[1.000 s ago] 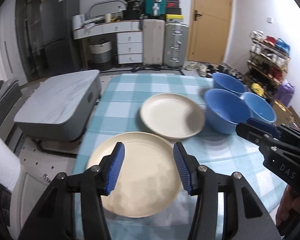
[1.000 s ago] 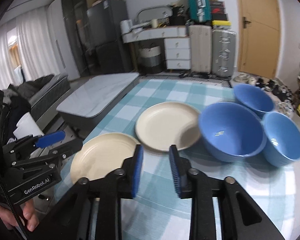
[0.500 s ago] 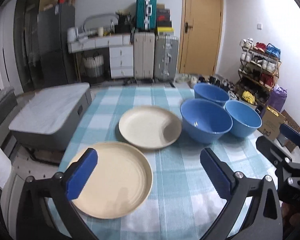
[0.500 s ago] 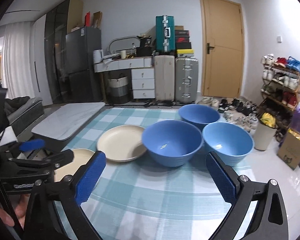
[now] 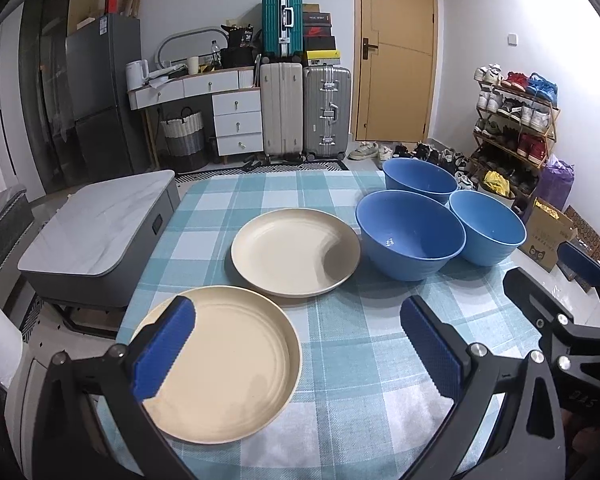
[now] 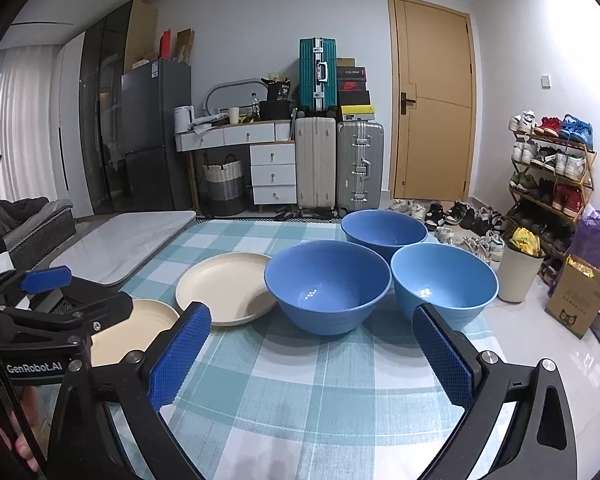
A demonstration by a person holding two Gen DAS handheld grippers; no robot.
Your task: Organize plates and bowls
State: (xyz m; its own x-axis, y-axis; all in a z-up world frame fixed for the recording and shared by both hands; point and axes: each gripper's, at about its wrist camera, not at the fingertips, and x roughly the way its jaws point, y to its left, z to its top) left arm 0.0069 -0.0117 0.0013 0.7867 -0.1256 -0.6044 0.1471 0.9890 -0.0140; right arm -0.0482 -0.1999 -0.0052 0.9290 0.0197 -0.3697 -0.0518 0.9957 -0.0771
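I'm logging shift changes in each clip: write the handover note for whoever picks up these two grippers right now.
Left gripper: open, jaws just spread wide, nothing between them, above the near plate.
Right gripper: open, jaws also just spread, empty, facing the bowls.
Things: two cream plates side by side on the checked cloth, the far plate next to the front bowl; the right bowl and back bowl sit clustered with it.
Done: nothing stacked yet.
Left: probably stack the plates and nest the three bowls.
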